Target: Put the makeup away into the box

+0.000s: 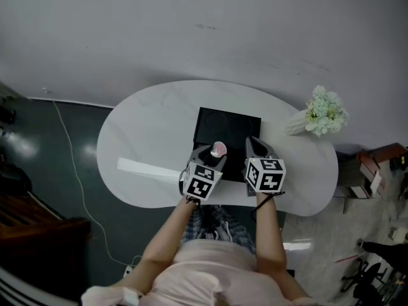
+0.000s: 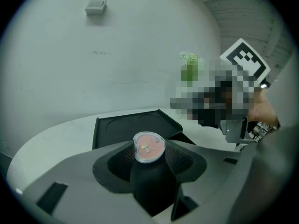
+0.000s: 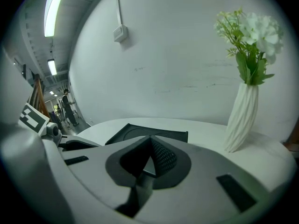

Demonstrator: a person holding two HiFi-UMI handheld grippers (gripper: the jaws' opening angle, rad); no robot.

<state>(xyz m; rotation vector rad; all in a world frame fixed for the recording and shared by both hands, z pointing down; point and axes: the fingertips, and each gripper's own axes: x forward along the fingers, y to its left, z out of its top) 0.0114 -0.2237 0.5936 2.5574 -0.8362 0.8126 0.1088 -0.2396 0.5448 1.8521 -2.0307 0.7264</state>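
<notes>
A small pink makeup compact in a clear case (image 2: 149, 147) sits between the jaws of my left gripper (image 2: 149, 148), which is shut on it. In the head view the compact (image 1: 218, 148) hangs over the near edge of the black box (image 1: 227, 125) at the middle of the white table (image 1: 146, 132). The box (image 2: 122, 126) lies open just beyond the compact and shows round recesses. My right gripper (image 1: 254, 145) is beside the left one, over the box's near right part. Its tips meet (image 3: 150, 139) with nothing between them.
A white ribbed vase of pale flowers (image 1: 320, 114) stands at the table's far right (image 3: 244, 113). A light strip (image 1: 148, 169) lies on the table's left. A grey wall rises behind the table. A cable (image 1: 70, 164) runs over the dark floor at the left.
</notes>
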